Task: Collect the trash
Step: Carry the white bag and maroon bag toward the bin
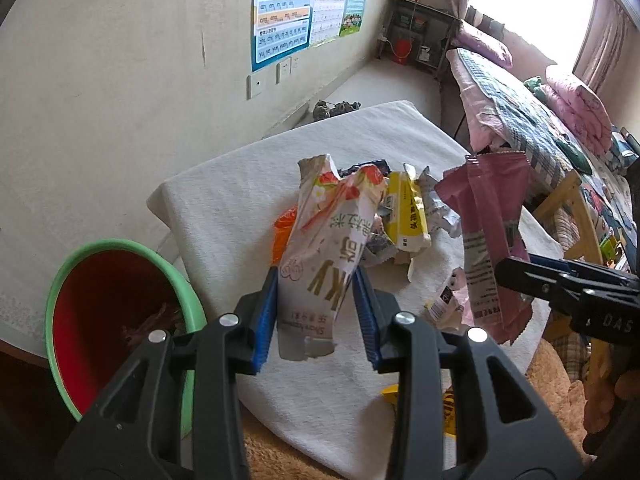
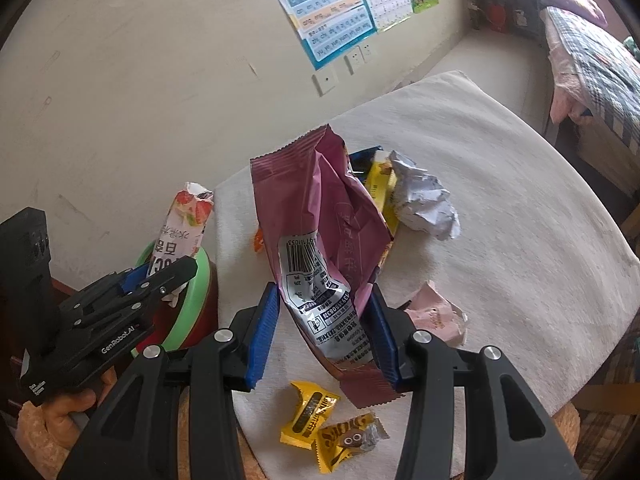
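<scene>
My left gripper [image 1: 316, 288] is shut on a white snack wrapper with strawberry print [image 1: 320, 248], held upright above the white-covered table [image 1: 224, 200]; the same wrapper [image 2: 182, 228] shows in the right wrist view over the bin. My right gripper [image 2: 324, 312] is shut on a maroon snack bag with a silver barcode panel [image 2: 320, 216], lifted off the table; the bag [image 1: 488, 240] hangs at the right in the left wrist view. A red bin with a green rim [image 1: 116, 300] stands at the table's left and holds some dark trash.
More trash lies on the table: a yellow packet [image 1: 408, 216], crumpled silver foil [image 2: 424, 200], a pink wrapper [image 2: 436, 316], two small yellow candy wrappers [image 2: 308, 416] and an orange piece [image 1: 284, 228]. A bed [image 1: 540, 120] stands at the right, a wall with posters [image 1: 280, 12] behind.
</scene>
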`<state>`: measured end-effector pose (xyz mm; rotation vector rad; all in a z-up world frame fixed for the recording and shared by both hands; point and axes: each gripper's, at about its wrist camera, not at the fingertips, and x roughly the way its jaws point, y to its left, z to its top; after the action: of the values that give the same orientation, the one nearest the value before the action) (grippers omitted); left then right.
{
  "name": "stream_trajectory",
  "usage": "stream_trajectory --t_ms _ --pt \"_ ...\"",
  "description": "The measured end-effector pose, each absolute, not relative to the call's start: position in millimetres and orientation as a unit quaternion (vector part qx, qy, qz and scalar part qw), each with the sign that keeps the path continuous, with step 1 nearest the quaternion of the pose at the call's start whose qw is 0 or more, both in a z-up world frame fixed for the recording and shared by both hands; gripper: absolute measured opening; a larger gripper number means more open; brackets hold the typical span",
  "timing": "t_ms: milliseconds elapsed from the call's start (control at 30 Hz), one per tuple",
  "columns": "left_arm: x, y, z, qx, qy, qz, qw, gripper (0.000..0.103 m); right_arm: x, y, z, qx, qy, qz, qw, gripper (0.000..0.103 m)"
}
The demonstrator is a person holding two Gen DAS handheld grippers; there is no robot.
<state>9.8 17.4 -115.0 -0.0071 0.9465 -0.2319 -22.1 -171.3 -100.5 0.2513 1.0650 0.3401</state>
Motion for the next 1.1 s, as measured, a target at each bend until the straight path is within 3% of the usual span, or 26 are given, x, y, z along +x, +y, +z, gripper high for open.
stream_trajectory --t_ms 1100 --pt "4.7 63.7 -126.4 -0.031 0.464 -0.068 0.883 0.035 -21.3 -131.6 -95.6 0.084 0.514 0.193 0.831 0.044"
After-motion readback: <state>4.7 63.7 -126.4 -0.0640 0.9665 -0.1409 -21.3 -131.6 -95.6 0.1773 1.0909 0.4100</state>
